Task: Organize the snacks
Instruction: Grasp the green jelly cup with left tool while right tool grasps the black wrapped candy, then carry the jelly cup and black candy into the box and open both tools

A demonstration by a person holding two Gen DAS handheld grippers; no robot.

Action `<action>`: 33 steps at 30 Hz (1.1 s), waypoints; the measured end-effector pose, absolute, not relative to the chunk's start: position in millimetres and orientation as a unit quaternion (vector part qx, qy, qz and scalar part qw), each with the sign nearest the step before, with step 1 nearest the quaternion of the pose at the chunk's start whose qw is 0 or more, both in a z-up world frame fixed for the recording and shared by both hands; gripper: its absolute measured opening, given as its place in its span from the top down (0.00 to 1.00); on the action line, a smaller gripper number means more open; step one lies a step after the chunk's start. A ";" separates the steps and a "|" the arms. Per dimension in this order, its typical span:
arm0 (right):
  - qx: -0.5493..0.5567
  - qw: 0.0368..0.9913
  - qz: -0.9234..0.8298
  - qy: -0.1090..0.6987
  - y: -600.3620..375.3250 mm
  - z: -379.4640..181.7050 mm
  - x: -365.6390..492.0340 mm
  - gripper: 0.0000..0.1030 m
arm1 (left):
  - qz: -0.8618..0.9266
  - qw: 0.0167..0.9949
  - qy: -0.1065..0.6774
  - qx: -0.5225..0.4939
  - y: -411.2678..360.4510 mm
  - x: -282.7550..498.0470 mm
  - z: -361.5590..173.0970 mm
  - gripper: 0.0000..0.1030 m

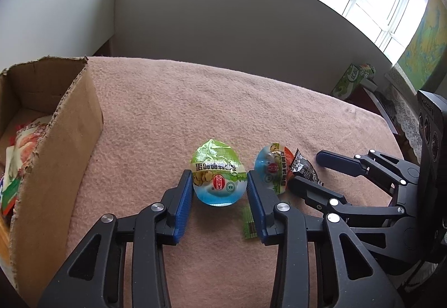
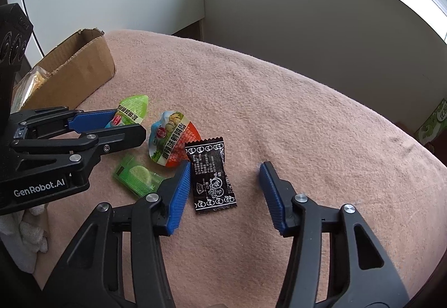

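Observation:
A green egg-shaped snack pack [image 1: 219,179] lies on the pink blanket [image 1: 195,98], and my left gripper [image 1: 220,178] has a blue pad against each of its sides. The right wrist view shows the same left gripper [image 2: 127,123] around that green pack [image 2: 134,108]. Just right of it lie an orange-and-blue egg pack [image 1: 271,168] [image 2: 173,140] and a black candy packet [image 1: 306,168] [image 2: 212,174]. My right gripper [image 2: 225,168] [image 1: 310,168] straddles the black packet. Its left pad is at the packet's edge, and its right pad stands well clear of it.
A small green square packet [image 2: 137,175] [image 1: 248,221] lies by the left gripper's right finger. An open cardboard box [image 1: 64,140] [image 2: 81,70] with snack bags inside stands at the blanket's left. A green carton [image 1: 352,81] sits beyond the right edge. A grey wall rises behind.

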State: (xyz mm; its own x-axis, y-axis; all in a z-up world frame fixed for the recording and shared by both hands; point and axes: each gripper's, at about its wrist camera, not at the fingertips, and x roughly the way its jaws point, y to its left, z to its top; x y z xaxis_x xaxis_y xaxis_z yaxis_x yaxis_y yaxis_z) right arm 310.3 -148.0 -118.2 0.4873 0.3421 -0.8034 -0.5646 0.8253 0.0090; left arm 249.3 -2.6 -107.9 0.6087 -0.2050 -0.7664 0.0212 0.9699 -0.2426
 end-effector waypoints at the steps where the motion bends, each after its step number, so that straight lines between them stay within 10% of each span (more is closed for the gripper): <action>1: -0.133 0.853 0.264 0.430 -146.8 -118.3 309.6 0.49 | -0.061 0.892 0.437 -0.099 -3.6 248.0 -108.0 0.64; 6: -0.129 0.855 0.262 0.429 -148.4 -118.1 309.4 0.51 | -0.062 0.893 0.439 -0.079 -12.2 249.4 -108.5 0.64; 11: -0.107 0.861 0.251 0.428 -158.2 -116.2 308.8 0.76 | -0.061 0.894 0.436 -0.087 -9.6 249.6 -109.1 0.66; 33: -0.021 0.868 0.242 0.434 -193.3 -105.2 298.6 0.77 | -0.067 0.893 0.433 -0.104 -1.2 229.0 -101.0 0.71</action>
State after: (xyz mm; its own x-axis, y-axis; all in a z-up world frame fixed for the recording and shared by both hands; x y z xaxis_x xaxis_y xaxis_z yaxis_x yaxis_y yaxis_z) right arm 298.6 -193.3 -105.2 0.5061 0.4007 -0.7637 -0.4375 0.8824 0.1730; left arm 229.0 -1.2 -101.0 0.6163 -0.2093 -0.7592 0.0298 0.9695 -0.2431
